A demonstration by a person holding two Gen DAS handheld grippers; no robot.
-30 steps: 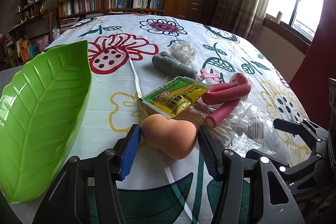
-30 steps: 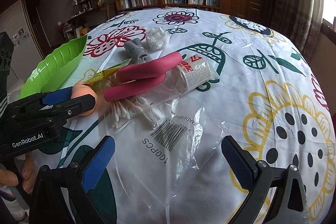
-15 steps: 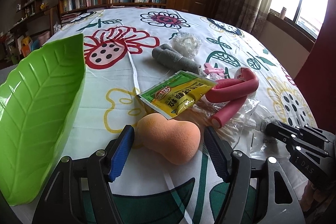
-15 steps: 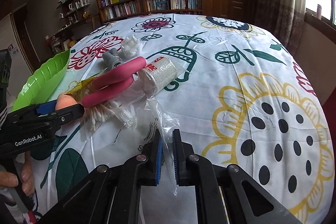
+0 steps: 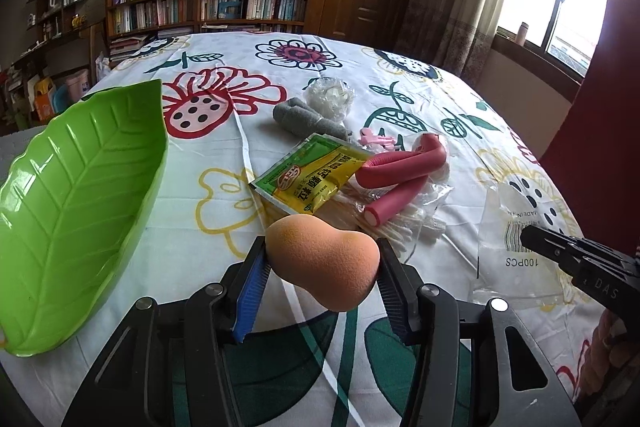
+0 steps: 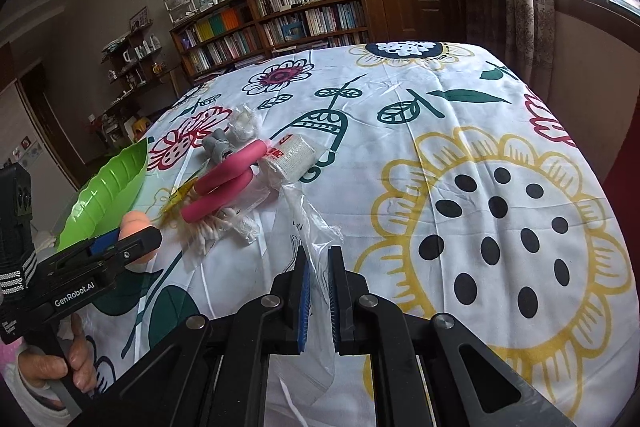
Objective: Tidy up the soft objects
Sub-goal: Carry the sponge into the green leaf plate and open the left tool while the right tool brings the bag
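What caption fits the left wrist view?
Left tool clamps an orange sponge beside a green leaf tray on a floral tablecloth.

Each fisheye sits close behind its own tongs, looking forward and down across the tablecloth (image 5: 224, 195). Both views share the pink foam roller (image 5: 400, 171) ahead.

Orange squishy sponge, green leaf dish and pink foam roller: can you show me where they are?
Orange sponge (image 5: 326, 263): left wrist view, its rounded middle.
Green leaf dish (image 5: 72, 203): left wrist view, inner ribbed surface.
Pink foam roller (image 5: 400, 171): left wrist view, upper arm.
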